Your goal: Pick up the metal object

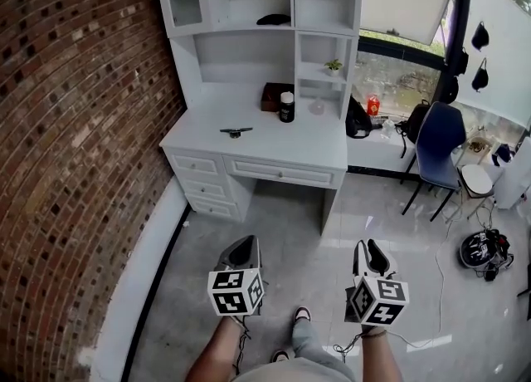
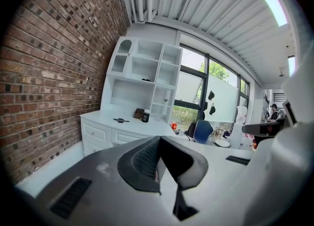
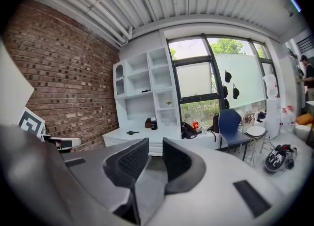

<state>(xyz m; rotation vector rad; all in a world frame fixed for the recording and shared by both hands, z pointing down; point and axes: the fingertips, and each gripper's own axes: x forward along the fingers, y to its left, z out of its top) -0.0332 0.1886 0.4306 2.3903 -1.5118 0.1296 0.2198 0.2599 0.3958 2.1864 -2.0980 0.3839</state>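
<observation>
Metal object (image 1: pixel 236 132): small, dark and flat. It lies on the desk (image 1: pixel 274 146) toward its left front, clear of both grippers.
Neighbours: a black bottle (image 1: pixel 287 107) and a brown box (image 1: pixel 272 96) stand further back and to the right, well apart from the object.
Left gripper (image 1: pixel 246 243): held low over the floor, far from the desk. Jaws together at the tips, nothing between them.
Right gripper (image 1: pixel 372 247): same height. Jaws stand apart with an empty gap.
Stance: the person stands back from the desk, and both gripper views look across the room at it.
Step, as judged: the object is on the desk and in neither gripper, so if the pick lies ahead, this is the approach.
Doing it well: walk in square to the desk front. The right gripper is the likelier tool, its jaws being already apart.
Grip: the object sits low, so come down steeply, straddle its narrow middle and close just above the surface.
Risk: a thin piece can skate on the smooth top if one jaw touches before the other.
Detail: the object's exact shape is too small to tell.
</observation>
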